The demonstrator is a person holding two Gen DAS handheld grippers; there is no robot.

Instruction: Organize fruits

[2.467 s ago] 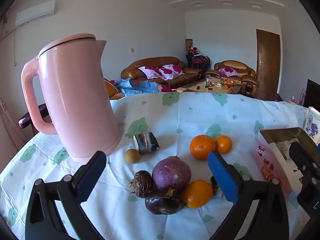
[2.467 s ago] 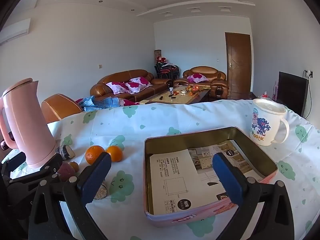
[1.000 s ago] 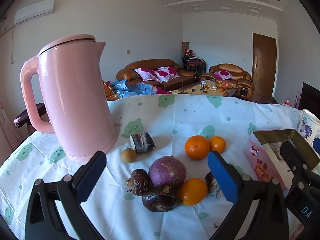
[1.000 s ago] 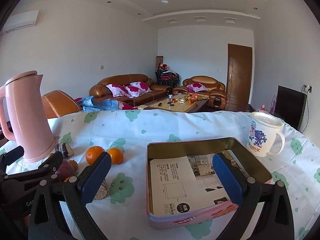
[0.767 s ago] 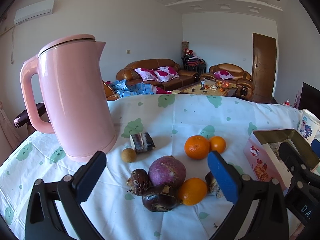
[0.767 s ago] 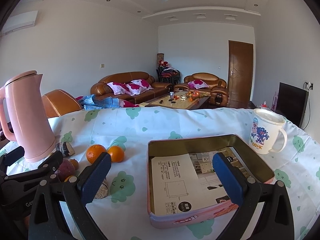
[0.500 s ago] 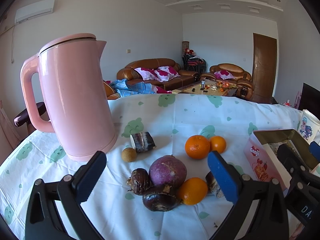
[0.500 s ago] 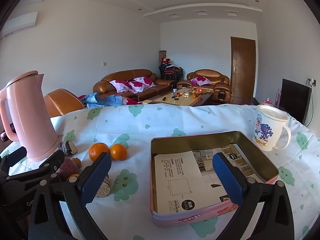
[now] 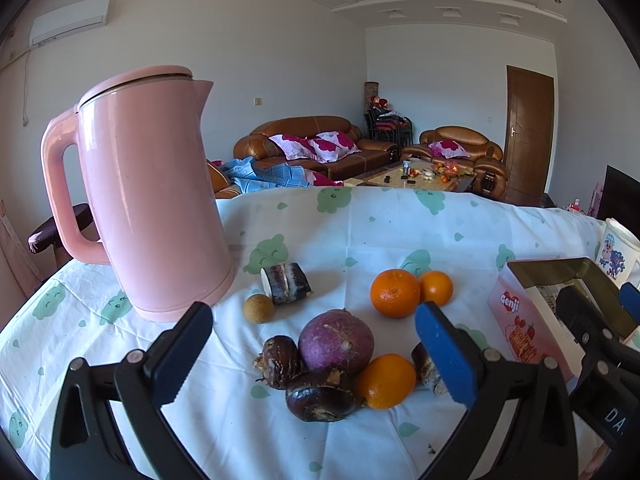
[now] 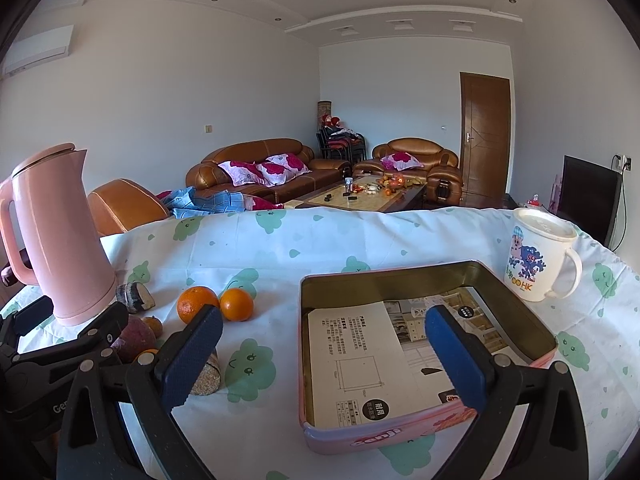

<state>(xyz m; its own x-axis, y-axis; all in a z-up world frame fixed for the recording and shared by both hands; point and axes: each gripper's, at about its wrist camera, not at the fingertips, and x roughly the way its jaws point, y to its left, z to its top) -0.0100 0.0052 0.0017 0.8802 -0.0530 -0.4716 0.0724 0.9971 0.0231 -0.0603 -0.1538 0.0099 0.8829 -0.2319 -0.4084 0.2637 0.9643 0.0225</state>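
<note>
So far we are holding the left gripper (image 9: pixel 312 344) and right gripper (image 10: pixel 320 354) wide and empty, barely shifted over the last moments. The fruits (image 9: pixel 336 360) are still lying untouched on the desk, left of the pink tin (image 10: pixel 424 344), so sorting is only beginning.

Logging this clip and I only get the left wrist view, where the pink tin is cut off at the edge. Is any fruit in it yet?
Observer: No. The pink tin holds only printed paper sheets.
Operator: Is the right gripper holding anything?
Observer: No, the right gripper is open and empty, in front of the tin.
Operator: Anything beyond the tin?
Observer: A lidded cartoon mug stands upright behind its far right corner.
</note>
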